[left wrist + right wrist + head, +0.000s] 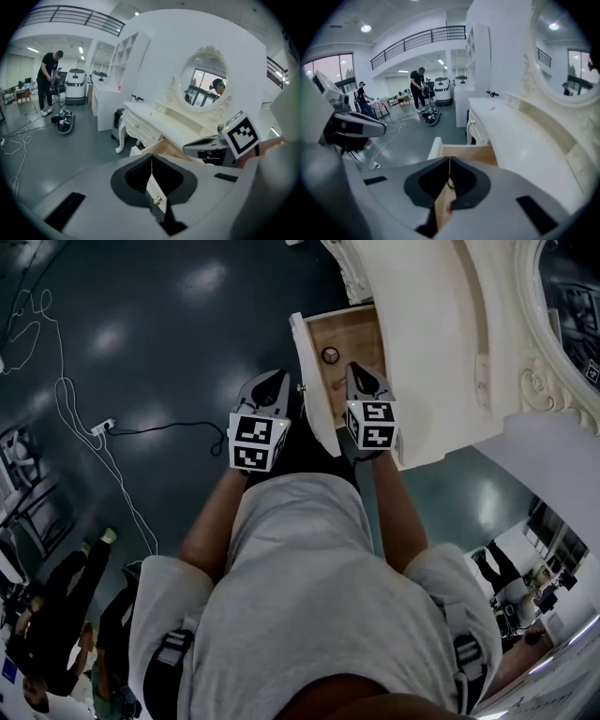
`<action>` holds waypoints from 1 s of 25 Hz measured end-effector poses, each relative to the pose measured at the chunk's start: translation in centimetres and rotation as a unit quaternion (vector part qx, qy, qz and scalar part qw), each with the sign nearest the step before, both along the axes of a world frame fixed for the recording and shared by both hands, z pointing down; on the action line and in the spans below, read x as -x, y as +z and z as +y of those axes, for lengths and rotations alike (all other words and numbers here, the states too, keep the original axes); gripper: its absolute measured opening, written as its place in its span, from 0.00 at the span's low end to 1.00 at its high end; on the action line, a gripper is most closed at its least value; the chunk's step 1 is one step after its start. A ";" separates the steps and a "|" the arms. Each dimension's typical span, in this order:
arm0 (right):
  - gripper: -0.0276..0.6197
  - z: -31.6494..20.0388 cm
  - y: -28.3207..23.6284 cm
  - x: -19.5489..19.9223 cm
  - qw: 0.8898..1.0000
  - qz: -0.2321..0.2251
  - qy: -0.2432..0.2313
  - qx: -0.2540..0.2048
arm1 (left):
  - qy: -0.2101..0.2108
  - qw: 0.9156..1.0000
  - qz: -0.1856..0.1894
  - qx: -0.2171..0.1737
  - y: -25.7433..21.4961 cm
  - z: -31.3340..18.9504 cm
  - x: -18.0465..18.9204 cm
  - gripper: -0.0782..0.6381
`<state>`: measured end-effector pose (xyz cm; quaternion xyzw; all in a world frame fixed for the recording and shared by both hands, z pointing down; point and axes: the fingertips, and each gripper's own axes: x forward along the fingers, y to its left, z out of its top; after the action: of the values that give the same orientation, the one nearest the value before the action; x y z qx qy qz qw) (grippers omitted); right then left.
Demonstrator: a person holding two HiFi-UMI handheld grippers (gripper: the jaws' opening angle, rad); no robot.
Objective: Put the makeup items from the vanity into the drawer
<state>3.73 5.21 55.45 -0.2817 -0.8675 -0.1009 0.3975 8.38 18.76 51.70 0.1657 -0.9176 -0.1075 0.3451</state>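
The wooden drawer [349,345] of the white vanity [427,352] stands pulled out, with a small round dark item [330,355] lying in it. My left gripper [278,381] hovers just left of the drawer front, jaws shut with nothing between them. My right gripper [362,373] hangs over the drawer's near end, also shut and holding nothing. In the left gripper view the closed jaws [151,161] point at the drawer front's knob [158,201]. The right gripper view looks over its closed jaws [449,165] into the drawer [466,153]. No makeup shows on the visible vanity top [525,138].
An oval mirror [204,85] stands on the vanity's back. A white cable [58,381] and a power strip [101,427] lie on the dark floor at left. A white shelf unit [117,79] stands beyond the vanity. A person [48,77] works far off.
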 end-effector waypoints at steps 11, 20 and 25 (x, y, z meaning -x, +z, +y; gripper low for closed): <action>0.07 4.8 -14.4 -3.8 0.983 -0.068 -0.062 0.161 | -0.062 0.995 -0.072 0.036 -8.1 -0.7 -1.3 0.12; 0.07 6.1 -17.2 -6.1 0.972 -0.084 -0.086 0.203 | -0.076 0.991 -0.097 0.059 -10.8 -0.9 -2.9 0.12; 0.07 8.8 -18.0 -5.1 0.970 -0.064 -0.064 0.228 | -0.070 0.991 -0.099 0.048 -11.0 1.6 -1.3 0.12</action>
<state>8.83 14.00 37.47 -0.4124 -0.8716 0.0562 0.2590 9.67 20.34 40.70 0.0944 -0.9607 -0.0699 0.2514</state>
